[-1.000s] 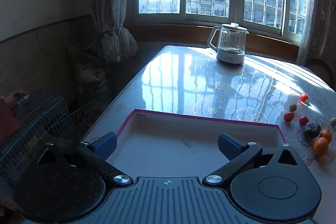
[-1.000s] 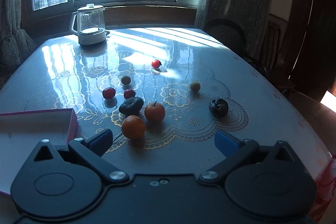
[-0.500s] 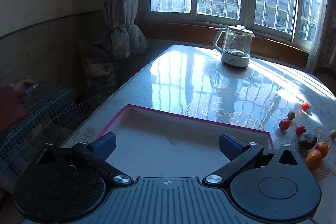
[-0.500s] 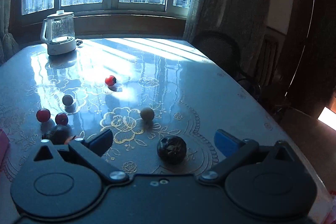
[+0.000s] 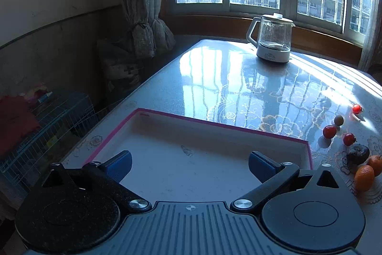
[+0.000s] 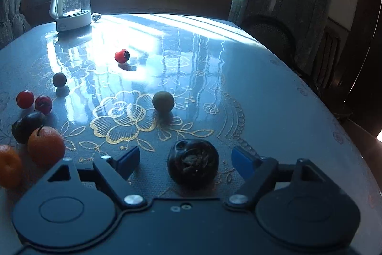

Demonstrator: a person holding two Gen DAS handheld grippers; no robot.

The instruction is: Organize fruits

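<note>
Right tongs (image 6: 185, 158), spread apart, are set around a dark fruit (image 6: 193, 167); closing is judged next. Left tongs (image 5: 189, 163) are held apart over the tray (image 5: 238, 128).

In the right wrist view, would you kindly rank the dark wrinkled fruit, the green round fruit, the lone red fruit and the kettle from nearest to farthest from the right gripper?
1. Dark wrinkled fruit, between the right gripper fingers.
2. Green round fruit, mid-table.
3. Lone red fruit, in the sunlit patch.
4. Kettle, far left by the window.

The shallow pink-rimmed white tray (image 5: 238, 128) lies on the glossy flower-patterned desk (image 5: 214, 78), left of the scattered fruit. The dark wrinkled round fruit (image 6: 193, 164) sits between the fingers of the right claw (image 6: 185, 161). Behind it lies the small greenish-brown round fruit (image 6: 163, 101), and the glass kettle on a white base (image 6: 71, 5) stands at the far edge by the window.
</note>
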